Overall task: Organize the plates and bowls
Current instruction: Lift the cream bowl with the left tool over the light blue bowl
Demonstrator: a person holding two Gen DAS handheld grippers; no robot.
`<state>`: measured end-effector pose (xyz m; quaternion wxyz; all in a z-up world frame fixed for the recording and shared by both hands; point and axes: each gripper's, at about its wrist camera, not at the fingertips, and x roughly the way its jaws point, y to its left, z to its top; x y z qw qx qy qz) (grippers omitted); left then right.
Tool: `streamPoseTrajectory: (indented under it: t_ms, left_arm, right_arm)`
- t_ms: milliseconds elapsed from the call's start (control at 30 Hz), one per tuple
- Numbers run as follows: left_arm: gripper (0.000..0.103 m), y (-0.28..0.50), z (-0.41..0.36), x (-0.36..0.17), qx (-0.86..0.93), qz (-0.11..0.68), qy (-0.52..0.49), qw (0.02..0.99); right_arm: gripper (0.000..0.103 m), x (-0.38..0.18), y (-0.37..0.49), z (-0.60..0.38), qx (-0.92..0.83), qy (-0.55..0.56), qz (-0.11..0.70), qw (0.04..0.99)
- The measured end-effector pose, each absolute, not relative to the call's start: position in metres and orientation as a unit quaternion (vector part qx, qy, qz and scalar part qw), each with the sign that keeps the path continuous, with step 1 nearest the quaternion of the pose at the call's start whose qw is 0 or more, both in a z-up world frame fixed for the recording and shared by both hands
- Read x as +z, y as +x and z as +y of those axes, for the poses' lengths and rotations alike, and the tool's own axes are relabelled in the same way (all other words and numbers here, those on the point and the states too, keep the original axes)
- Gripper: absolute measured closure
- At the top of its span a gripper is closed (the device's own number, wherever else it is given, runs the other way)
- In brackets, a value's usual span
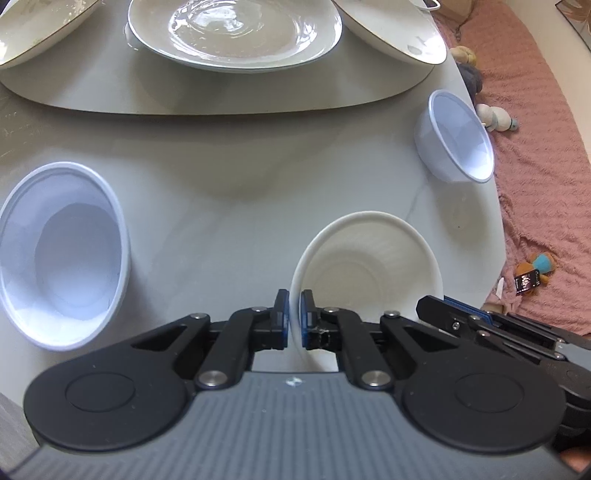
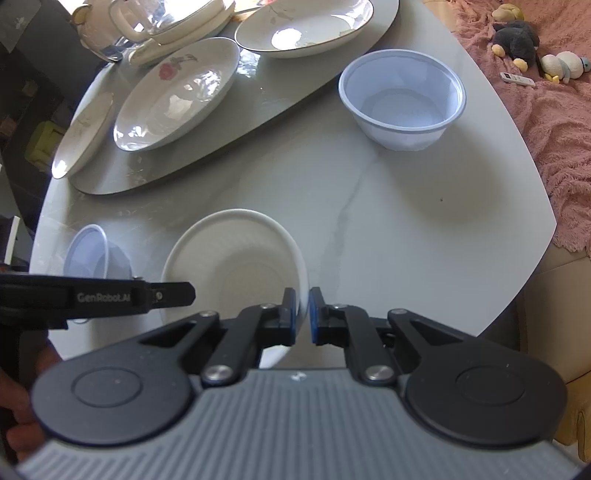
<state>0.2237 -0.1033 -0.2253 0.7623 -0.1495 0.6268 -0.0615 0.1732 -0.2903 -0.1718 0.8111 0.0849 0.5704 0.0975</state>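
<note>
Bowls and plates sit spread over a pale, marble-patterned round counter [image 2: 388, 206]. Nearest the cameras is a white bowl [image 1: 369, 266], and both grippers grip its rim from opposite sides. The left gripper [image 1: 294, 317] has its blue-padded fingers [image 1: 282, 314] closed narrow on the bowl's left rim, one pad inside and one outside. The right gripper [image 2: 303, 314] pinches the right rim the same way. Both point steeply down at the counter.

Two pale blue plastic bowls stand apart from it: one on the left [image 1: 62, 254], and one further back on the right [image 2: 402, 99], near the counter's edge. Beyond them a grey oval mat [image 1: 221, 96] carries several shallow plates, including a plain white plate [image 1: 236, 33] and a plate with a pink rose [image 2: 177, 96]. To the right of the counter, soft toys lie on a pink blanket [image 2: 554, 129].

Judging from this, the white bowl looks about to be lifted, perhaps to nest with another bowl. The risks lie in the thin rim grips: if the two hands rise unevenly or pull apart, the rim could slip from a pad and the bowl could drop or tip. A swing to the right could also knock the blue bowl off the nearby edge.
</note>
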Motion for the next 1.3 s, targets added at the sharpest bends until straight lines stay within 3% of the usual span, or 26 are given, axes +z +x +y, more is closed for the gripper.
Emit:
streamPoseTrajectory:
  t_ms: [833,1300]
  left_arm:
    - [0.095,0.216,-0.083,-0.135,-0.137,0.615,-0.125,0.766]
    - [0.095,0.220,-0.058,-0.119,-0.164,0.598,-0.123,0.775]
  right_arm:
    - [0.093,-0.089,0.168,-0.277,0.109,0.092,0.547,0.825]
    - [0.092,-0.069,0.166,-0.256,0.088,0.085,0.533,0.837]
